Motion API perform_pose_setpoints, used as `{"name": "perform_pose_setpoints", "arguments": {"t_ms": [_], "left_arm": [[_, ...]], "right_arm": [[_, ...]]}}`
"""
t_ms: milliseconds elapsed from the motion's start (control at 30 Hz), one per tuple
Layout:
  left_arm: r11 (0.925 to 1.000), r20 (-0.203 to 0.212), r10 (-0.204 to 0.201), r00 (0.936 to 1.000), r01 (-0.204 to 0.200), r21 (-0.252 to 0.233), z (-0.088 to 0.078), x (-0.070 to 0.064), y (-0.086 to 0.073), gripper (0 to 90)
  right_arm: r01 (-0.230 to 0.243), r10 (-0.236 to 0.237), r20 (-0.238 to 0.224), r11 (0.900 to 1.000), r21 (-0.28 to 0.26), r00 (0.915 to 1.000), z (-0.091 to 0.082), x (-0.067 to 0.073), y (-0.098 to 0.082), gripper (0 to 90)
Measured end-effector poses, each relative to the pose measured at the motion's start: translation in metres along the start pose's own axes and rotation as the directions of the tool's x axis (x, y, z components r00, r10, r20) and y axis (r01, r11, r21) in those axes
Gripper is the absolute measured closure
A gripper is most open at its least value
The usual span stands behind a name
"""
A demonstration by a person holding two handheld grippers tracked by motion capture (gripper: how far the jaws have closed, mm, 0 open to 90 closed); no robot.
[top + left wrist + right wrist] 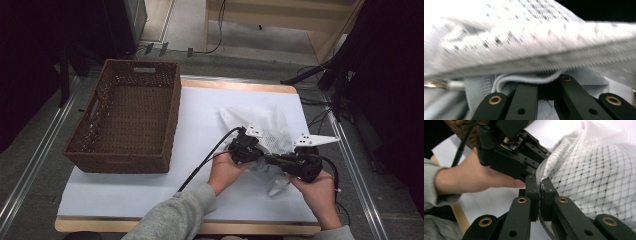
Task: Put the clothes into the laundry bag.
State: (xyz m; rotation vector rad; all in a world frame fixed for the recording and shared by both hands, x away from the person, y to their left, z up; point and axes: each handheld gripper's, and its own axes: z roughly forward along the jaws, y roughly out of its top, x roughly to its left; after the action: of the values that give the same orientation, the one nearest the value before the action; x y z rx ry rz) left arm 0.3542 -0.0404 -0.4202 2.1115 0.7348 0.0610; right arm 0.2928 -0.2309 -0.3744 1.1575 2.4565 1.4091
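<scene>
Mesh laundry bag [272, 131] lies at centre right of the high view, on the white sheet [150, 190] over the table, right of the brown wicker basket [127, 117]; I hold it with both tools. Left gripper [248, 145] is pinched onto a fold of the bag's grey edging, seen in the left gripper view just under the zip line [554, 61]; right gripper [539, 195] is pressed together on the zip seam itself, jaws meeting on the fabric. For this step I judge it best to keep both pinches firm and draw the seam taut between them, so the mesh does not bunch; avoid tugging sideways, as thin mesh may slip out. Left hand [225, 170] sits palm-under at lower centre, forearm angled in from below; right hand [315, 192] grips from lower right, tool pointing left.
</scene>
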Motion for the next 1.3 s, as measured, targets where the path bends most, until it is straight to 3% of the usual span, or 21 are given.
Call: {"name": "perform_pose_setpoints", "arguments": {"t_ms": [200, 333, 400, 500, 600, 700, 800, 933, 1000, 1067, 1300], "left_arm": [[0.9990, -0.012, 0.004, 0.9999, -0.005, -0.045, -0.018, 0.001, 0.003, 90.0], [0.9993, 0.010, 0.025, 0.9996, -0.025, -0.028, -0.024, 0.003, 0.002, 90.0], [0.9994, 0.021, 0.036, 0.9991, -0.036, -0.003, -0.018, 0.005, 0.000, 90.0], [0.9994, 0.058, 0.020, 0.9981, -0.022, 0.026, -0.005, 0.006, -0.002, 90.0], [0.9979, 0.068, 0.042, 0.9968, -0.045, 0.047, 0.007, 0.005, 0.000, 90.0], [0.9916, 0.049, 0.095, 0.9943, -0.099, 0.083, 0.020, 0.001, 0.005, 90.0], [0.9896, 0.037, 0.108, 0.9934, -0.111, 0.091, 0.030, -0.001, 0.011, 90.0], [0.9942, -0.007, 0.084, 0.9965, -0.083, 0.069, 0.036, 0.003, 0.018, 90.0], [0.9978, -0.019, 0.036, 0.9992, -0.035, 0.056, 0.036, 0.010, 0.022, 90.0], [0.9964, 0.000, 0.010, 0.9999, -0.010, 0.084, 0.040, 0.017, 0.024, 90.0], [0.9932, 0.066, 0.033, 0.9973, -0.040, 0.110, 0.025, 0.020, 0.024, 90.0]], "right_arm": [[0.012, -0.015, -0.062, 0.999, -0.042, 0.9980, 0.003, 0.008, 0.012, 88.4], [0.021, -0.026, -0.082, 0.998, -0.063, 0.9963, 0.001, 0.012, 0.015, 88.4], [0.028, -0.032, -0.073, 0.999, -0.045, 0.9968, 0.001, 0.012, 0.012, 88.3], [0.022, -0.023, -0.066, 1.000, -0.011, 0.9976, 0.002, 0.008, 0.003, 88.3], [0.007, -0.006, -0.061, 1.000, 0.013, 0.9981, -0.001, 0.003, -0.002, 88.3], [-0.008, 0.011, -0.051, 0.999, 0.042, 0.9986, -0.002, -0.002, -0.007, 88.3], [-0.013, 0.016, -0.057, 0.999, 0.053, 0.9983, -0.001, -0.004, -0.009, 88.4], [-0.012, 0.016, -0.064, 0.998, 0.055, 0.9979, -0.003, -0.005, -0.011, 88.9], [-0.016, 0.020, -0.083, 0.999, 0.051, 0.9964, -0.004, -0.005, -0.011, 89.1], [-0.017, 0.021, -0.095, 0.999, 0.047, 0.9952, -0.005, -0.005, -0.011, 89.1], [-0.029, 0.032, -0.048, 0.997, 0.066, 0.9983, -0.003, -0.012, -0.015, 88.9]]}}
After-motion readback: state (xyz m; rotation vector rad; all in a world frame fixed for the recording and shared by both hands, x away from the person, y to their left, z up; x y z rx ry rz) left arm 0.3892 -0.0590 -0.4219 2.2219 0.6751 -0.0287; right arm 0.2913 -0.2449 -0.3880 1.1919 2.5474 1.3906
